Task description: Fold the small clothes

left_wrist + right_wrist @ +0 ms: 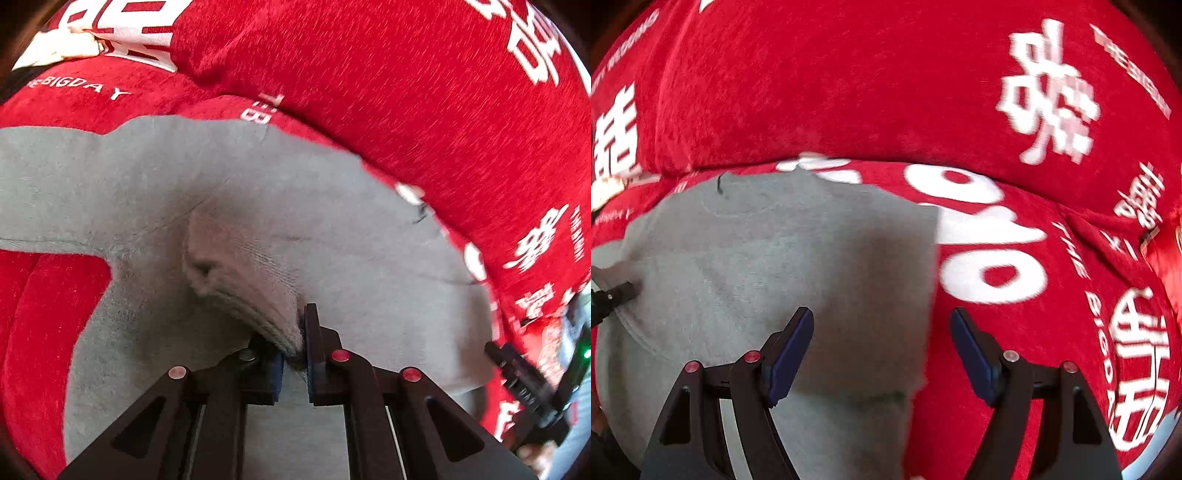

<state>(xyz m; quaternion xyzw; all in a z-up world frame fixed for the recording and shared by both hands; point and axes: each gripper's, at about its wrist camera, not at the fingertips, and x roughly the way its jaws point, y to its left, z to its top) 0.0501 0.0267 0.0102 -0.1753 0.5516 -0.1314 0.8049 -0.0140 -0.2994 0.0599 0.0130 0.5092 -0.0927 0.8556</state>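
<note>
A small grey garment [351,229] lies spread on a red blanket. In the left wrist view my left gripper [297,349] is shut on a ribbed cuff [243,273] of the grey garment, the fabric bunched up between its pads. In the right wrist view my right gripper [882,332] hangs open just above the grey garment [757,266], straddling its right edge, with nothing between the pads. The left gripper's tip [613,295] shows at the far left of that view, and the right gripper [524,384] appears at the lower right of the left wrist view.
The red blanket [849,92] with white characters and lettering covers the whole surface and rises in a thick fold behind the garment. A white and cream cloth [62,48] lies at the far upper left.
</note>
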